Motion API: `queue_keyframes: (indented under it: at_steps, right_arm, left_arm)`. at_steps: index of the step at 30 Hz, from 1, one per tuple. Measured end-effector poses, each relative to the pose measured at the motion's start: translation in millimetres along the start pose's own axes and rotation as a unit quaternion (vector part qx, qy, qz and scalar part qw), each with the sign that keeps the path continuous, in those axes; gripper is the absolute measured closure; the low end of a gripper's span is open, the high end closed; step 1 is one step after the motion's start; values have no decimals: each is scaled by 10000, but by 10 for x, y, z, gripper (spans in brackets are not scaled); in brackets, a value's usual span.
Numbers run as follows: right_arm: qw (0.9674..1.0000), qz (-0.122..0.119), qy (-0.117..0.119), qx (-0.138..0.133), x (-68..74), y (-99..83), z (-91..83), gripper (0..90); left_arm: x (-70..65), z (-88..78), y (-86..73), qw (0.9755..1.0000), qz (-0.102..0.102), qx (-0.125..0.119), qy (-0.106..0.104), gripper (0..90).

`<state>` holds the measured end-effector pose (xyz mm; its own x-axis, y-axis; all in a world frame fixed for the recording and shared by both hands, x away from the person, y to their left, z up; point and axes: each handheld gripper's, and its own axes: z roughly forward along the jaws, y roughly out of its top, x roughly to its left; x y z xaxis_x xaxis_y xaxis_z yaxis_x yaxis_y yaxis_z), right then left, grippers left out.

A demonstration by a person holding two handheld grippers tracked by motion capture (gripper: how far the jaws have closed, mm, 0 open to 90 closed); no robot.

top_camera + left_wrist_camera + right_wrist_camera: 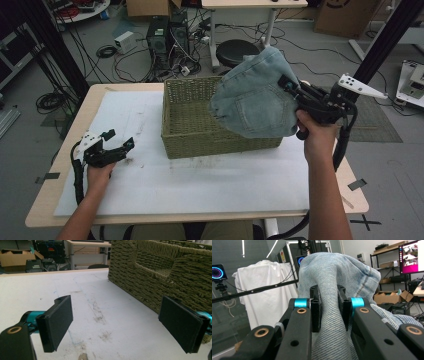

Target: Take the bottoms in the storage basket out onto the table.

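**A:** What does the right gripper (286, 84) hold?

**B:** A pair of pale blue denim shorts (255, 97), bunched and limp, a stitched back pocket facing up. The two black jaws pinch a thick fold of the twill cloth (329, 312) between their pads. The garment hangs in the air over the right end of the woven basket (192, 130), above the table's far right part.

**A:** And the basket itself?

**B:** Rectangular, olive-green wicker with a coarse braided weave and a cut-out handle in its end wall (155, 267). It stands on a white sheet (150, 175) that covers the light wooden table (50, 200), toward the far edge. The sheet is scuffed and stained.

**A:** The left gripper (119, 140)?

**B:** It rests low near the table's left edge, its jaws spread wide with nothing between the flat black pads (58, 322). The basket's near wall stands just beyond them.

**A:** Anything around?

**B:** A round black stool (237, 50), computer towers (167, 37) and tangled cables on the grey floor behind the table.
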<state>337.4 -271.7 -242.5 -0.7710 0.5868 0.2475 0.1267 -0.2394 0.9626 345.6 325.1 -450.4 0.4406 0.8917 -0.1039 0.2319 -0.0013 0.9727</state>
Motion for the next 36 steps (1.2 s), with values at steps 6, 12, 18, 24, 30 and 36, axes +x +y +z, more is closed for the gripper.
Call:
queue_keyframes:
  at_steps: [6,12,18,24,30,36]
  right_arm:
    - [9999,-57,88,19,83,-31,-239,788]
    - [9997,2,113,225,63,-232,-541,787]
    - [9992,82,220,312,22,-414,-788,787]
    - [9991,25,355,224,49,-442,-1036,787]
    - [9986,-17,128,520,47,-503,-1224,786]
    - [9865,-116,-461,1566,-32,-810,-1165,784]
  left_arm:
    - [-3,0,1,10000,21,10,2,124]
    - [-9,2,0,10000,29,10,2,123]
    - [-13,3,1,10000,73,24,8,124]
    - [-19,5,1,9999,103,30,17,123]
    - [-23,4,2,9999,120,44,24,124]
    - [-24,7,2,9999,115,43,37,124]
